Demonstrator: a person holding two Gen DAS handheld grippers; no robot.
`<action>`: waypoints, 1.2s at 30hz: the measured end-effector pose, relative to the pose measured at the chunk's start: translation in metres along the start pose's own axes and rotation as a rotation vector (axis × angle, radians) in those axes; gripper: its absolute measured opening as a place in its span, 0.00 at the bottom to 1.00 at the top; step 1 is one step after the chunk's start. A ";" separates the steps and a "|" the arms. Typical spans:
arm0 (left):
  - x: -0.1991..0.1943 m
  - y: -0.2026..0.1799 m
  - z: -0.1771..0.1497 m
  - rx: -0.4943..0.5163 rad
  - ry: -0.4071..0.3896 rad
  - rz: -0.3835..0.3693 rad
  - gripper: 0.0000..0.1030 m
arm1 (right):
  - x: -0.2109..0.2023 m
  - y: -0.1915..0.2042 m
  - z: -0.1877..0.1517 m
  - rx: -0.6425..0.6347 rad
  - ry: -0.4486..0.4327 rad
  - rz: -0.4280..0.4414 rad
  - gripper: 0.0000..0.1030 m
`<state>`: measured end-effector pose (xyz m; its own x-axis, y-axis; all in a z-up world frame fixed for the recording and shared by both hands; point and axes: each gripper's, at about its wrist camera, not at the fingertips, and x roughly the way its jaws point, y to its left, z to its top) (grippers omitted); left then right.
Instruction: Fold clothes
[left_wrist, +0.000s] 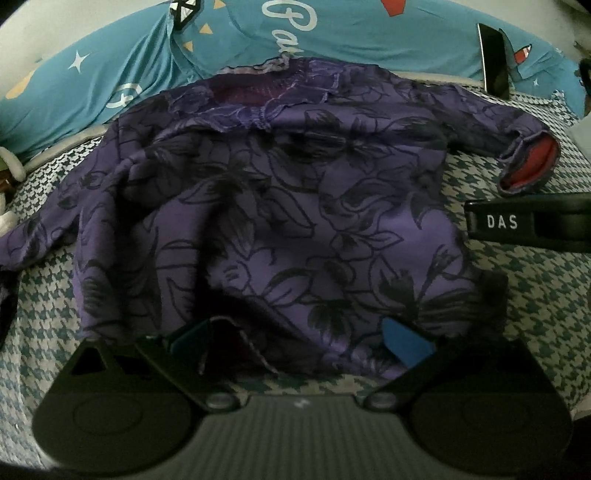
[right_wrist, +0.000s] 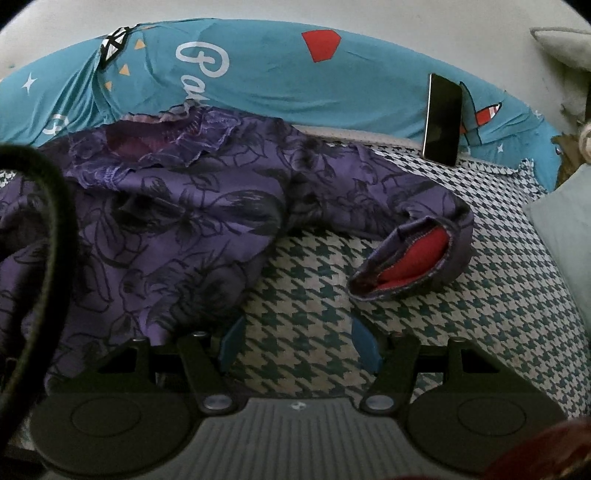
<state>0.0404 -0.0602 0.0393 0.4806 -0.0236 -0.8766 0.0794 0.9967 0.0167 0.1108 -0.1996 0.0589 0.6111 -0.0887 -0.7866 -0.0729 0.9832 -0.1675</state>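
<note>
Along the far edge of the bed, covered in a houndstooth sheet, a teal printed pillow runs left to right; a dark phone leans against it toward the far right corner. The purple floral top lies spread mid-bed, neckline to the far edge, rumpled, its right sleeve cuff showing red lining. Left gripper: jaws apart over the near hem. Right gripper: jaws apart over bare sheet beside the top.

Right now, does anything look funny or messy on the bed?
Yes. The purple flowered top lies rumpled, not flat, and its sleeve cuff gapes open showing red lining. A phone stands propped against the teal bedding.
</note>
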 end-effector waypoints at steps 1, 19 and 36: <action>0.000 -0.001 0.000 0.000 -0.002 -0.001 1.00 | 0.000 -0.001 0.000 0.000 0.000 -0.001 0.62; -0.006 -0.017 0.001 0.011 -0.057 0.010 1.00 | -0.001 -0.013 -0.002 0.018 0.006 -0.008 0.63; -0.015 -0.027 -0.006 0.020 -0.082 -0.005 1.00 | -0.004 -0.014 -0.002 0.002 -0.010 -0.014 0.63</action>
<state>0.0260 -0.0867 0.0491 0.5497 -0.0358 -0.8346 0.0993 0.9948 0.0227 0.1076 -0.2132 0.0631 0.6198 -0.1010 -0.7782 -0.0623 0.9822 -0.1771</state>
